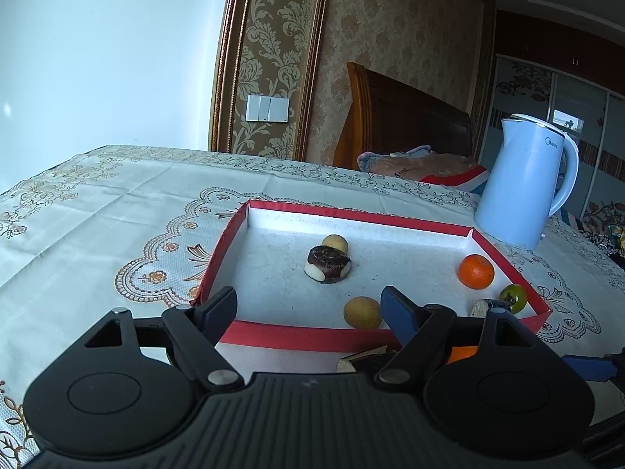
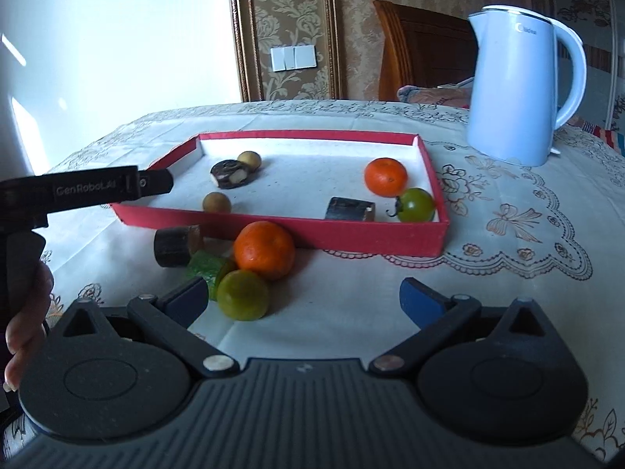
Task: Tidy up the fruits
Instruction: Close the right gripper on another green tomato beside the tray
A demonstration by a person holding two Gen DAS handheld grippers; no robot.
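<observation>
A red-walled tray [image 2: 351,234] with a white floor holds two small tan fruits [image 2: 216,202], a dark round piece [image 2: 230,173], a tangerine [image 2: 385,176], a dark block [image 2: 350,208] and a green tomato [image 2: 416,205]. On the cloth in front lie a tangerine [image 2: 264,249], a green fruit [image 2: 242,295], a green piece [image 2: 205,265] and a dark cylinder [image 2: 177,246]. My left gripper [image 1: 312,306] is open and empty over the tray's near wall [image 1: 304,336]; its body shows in the right wrist view [image 2: 97,189]. My right gripper [image 2: 304,299] is open and empty, just before the loose fruits.
A pale blue electric kettle [image 2: 515,90] stands on the lace tablecloth [image 2: 508,273] right of the tray. A wooden headboard [image 1: 406,117] and bedding lie beyond the table's far edge. A hand holds the left gripper's handle [image 2: 23,312].
</observation>
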